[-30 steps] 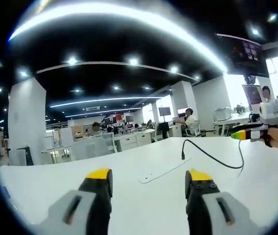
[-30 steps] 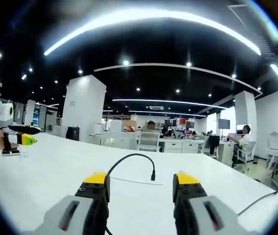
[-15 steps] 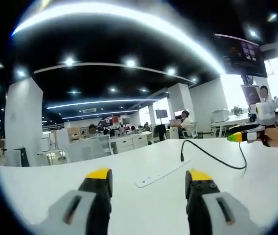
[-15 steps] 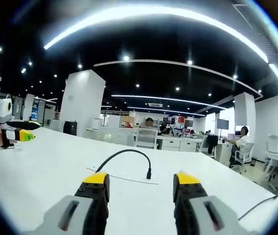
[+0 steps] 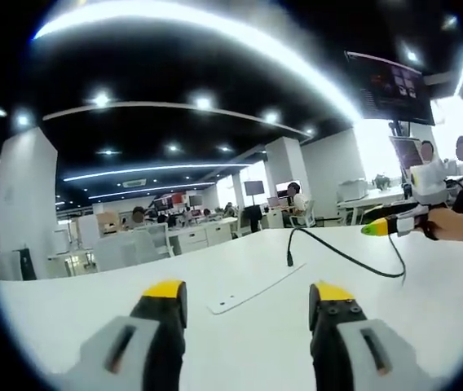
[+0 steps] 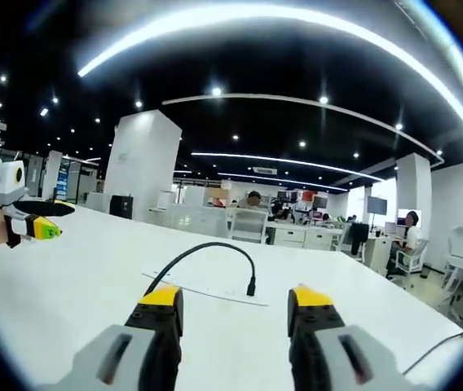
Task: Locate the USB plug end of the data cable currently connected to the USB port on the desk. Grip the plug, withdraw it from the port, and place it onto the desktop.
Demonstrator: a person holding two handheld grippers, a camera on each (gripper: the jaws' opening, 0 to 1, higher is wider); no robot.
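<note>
- Cable point(image 6: 207, 254) of the data lead is arching black above the white desk point(image 6: 77, 285); in the right gripper view it is rising from near that gripper's left jaw, curving over and hanging down to the USB plug point(image 6: 250, 287), which is pointing down at the long flat white port strip point(image 6: 207, 292) let into the desktop. Whether the plug is seated in the port or just above it, I cannot tell.
- In the left gripper view the same cable point(image 5: 341, 257) is running across the desk from the right and is lifting up to the plug point(image 5: 289, 258), which is hanging over the far end of the port strip point(image 5: 252, 291).
- Left gripper point(image 5: 249, 300) is showing its two yellow-tipped jaws spread wide apart with nothing between them, held low over the bare desk point(image 5: 93, 318), short of the port strip.
- Right gripper point(image 6: 234, 301) is likewise holding its jaws wide apart, gripping nothing, with the plug and strip lying just beyond the gap.
- Each gripper is appearing in the other's view, held in a hand: the right one point(image 5: 386, 227) at the right edge, the left one point(image 6: 37, 229) at the left edge, both well apart from the plug.
- Office desks, chairs and seated people are sitting far behind.
</note>
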